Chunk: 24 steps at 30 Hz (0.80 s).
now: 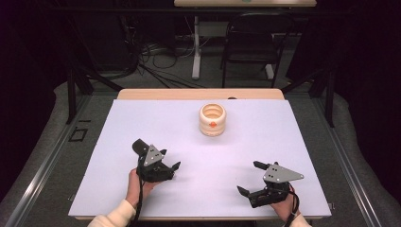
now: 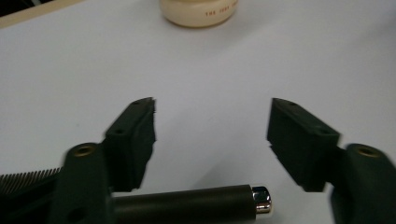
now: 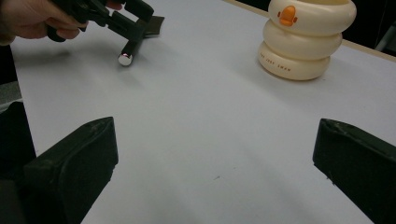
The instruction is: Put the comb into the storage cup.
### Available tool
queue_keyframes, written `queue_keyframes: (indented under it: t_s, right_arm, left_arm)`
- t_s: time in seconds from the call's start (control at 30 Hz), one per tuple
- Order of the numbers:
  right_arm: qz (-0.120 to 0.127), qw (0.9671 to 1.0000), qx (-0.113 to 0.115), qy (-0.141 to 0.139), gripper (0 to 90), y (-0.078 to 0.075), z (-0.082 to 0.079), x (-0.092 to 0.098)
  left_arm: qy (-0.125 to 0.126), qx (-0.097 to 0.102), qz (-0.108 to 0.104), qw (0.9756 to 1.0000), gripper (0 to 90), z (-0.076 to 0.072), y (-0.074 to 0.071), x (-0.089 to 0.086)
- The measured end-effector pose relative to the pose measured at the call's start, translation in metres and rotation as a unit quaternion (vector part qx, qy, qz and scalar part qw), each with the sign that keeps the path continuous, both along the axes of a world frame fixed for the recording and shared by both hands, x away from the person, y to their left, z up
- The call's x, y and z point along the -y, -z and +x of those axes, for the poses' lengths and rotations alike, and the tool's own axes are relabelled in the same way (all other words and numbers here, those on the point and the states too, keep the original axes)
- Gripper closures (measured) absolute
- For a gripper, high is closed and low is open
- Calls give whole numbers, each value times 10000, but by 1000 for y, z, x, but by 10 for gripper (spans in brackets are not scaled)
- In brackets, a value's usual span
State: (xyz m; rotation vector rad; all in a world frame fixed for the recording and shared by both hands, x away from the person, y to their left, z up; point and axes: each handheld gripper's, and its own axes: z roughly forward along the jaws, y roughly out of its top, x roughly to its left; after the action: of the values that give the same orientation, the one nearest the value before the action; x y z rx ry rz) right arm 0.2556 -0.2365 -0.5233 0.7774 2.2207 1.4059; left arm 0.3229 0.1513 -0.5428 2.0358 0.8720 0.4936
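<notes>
A cream, ring-stacked container [image 1: 212, 119] with an orange duck bill on its side stands upright on the white mat [image 1: 142, 123], toward the far middle. It also appears in the left gripper view as the cream container [image 2: 198, 11] and in the right gripper view as the container [image 3: 306, 39]. My left gripper [image 1: 171, 159] rests low at the near left, jaws apart with only bare mat between them [image 2: 212, 121]. A dark rod with a silver tip [image 2: 187, 204] lies just under its jaws. My right gripper [image 1: 247, 177] sits at the near right, jaws wide and holding nothing [image 3: 215, 149].
The mat covers a wooden table [image 1: 198, 93]. Beyond its far edge stand a black chair [image 1: 250, 42], a white table leg [image 1: 196, 47] and loose cables on the floor. In the right gripper view a hand holds the left gripper [image 3: 135, 21] low over the mat.
</notes>
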Motion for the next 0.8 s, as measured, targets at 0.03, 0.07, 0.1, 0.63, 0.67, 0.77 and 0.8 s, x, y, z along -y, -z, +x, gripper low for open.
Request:
queue_keyframes:
  t_s: [0.03,0.07,0.1,0.63,0.67,0.77,0.8]
  right_arm:
    - [15,10000,-8,1,0,0,0,0]
    - [3,10000,-9,-1,0,1,1,0]
    - [13,10000,-13,-2,0,1,1,0]
    - [-6,10000,-25,-11,0,1,1,-1]
    - [-6,10000,-24,-13,0,1,1,-1]
    - [-8,10000,-16,-18,0,1,0,-1]
    - [-5,10000,-17,-17,0,1,0,-1]
  left_arm:
    - [-2,-85,16,10000,396,1,2,1]
    - [32,-156,53,9999,440,2,3,2]
    - [34,-186,65,9998,483,2,4,3]
    - [427,-475,-21,9980,899,3,8,6]
    - [425,-515,-41,9978,900,3,8,6]
    - [480,-543,52,9974,900,3,10,7]
    - [485,-562,68,9972,900,3,10,7]
